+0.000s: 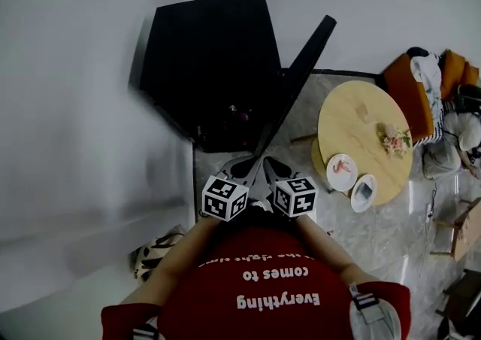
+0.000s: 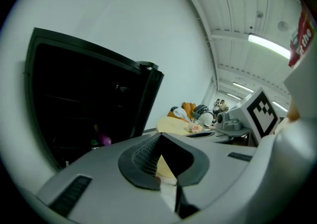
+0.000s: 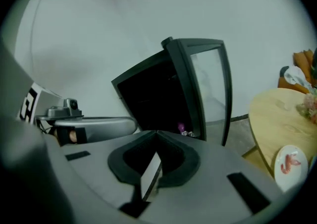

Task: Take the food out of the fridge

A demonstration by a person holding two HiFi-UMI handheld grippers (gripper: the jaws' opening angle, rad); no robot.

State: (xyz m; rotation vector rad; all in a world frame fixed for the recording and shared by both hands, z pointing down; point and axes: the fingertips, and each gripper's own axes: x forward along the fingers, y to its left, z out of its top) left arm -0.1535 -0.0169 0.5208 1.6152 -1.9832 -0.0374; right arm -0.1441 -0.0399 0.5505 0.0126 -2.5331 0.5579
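Sitting food: small purple item (image 3: pixel 182 128) low inside black fridge (image 1: pixel 203 53), well beyond both jaws.
Left gripper (image 2: pixel 161 135), right gripper (image 3: pixel 157 133): clenched, empty.

Fridge (image 1: pixel 207 60): small, black, upright against the white wall, with a dark interior
Door (image 1: pixel 301 79): dark frame with a glass pane, swung wide open on the side nearest the round table
Food: one small purple item (image 2: pixel 104 140) low inside the fridge, near the front on the door side; its kind cannot be told
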